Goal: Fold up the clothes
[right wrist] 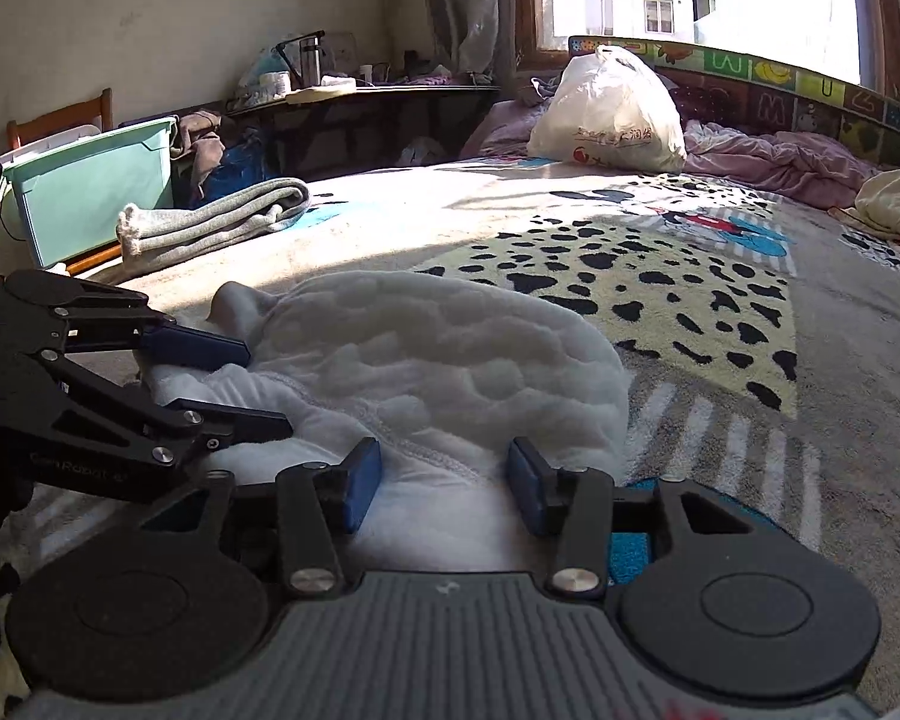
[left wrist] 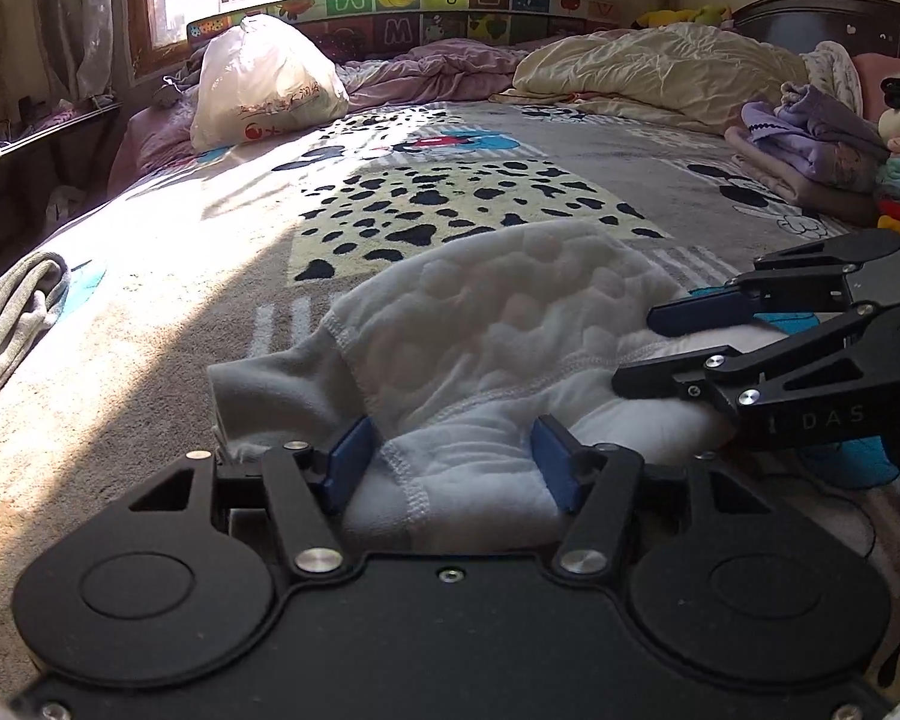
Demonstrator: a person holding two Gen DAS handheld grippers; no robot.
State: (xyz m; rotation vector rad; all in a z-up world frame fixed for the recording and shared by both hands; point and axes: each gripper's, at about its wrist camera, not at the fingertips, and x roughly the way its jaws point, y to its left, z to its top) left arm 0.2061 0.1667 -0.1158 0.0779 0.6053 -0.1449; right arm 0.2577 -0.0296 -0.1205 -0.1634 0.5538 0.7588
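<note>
Fleecy and grey, the bedspread (left wrist: 600,138) with its spotted yellow panel and cartoon prints covers the whole bed. Along its far edge, under the window, lie a rumpled purple sheet (left wrist: 438,63) and a cream quilt (left wrist: 660,69), with a knotted white plastic bag (left wrist: 258,81) standing at the far left corner. A stack of folded purple and pink clothes (left wrist: 810,150) sits at the right edge, and a folded grey knit garment (right wrist: 216,222) lies at the left edge, a mint-green storage bin (right wrist: 90,186) on the floor beyond it.

Near the front edge lies the white quilted garment (left wrist: 510,312), bunched, its textured side up and a stitched hem turned toward the cameras. The left gripper (left wrist: 453,462) has its blue pads standing partly apart on either side of that hem, cloth between them but not pinched. The right gripper (right wrist: 444,480) sits just beside it on the same garment, its pads likewise moderately spread with white cloth lying loose between them.
</note>
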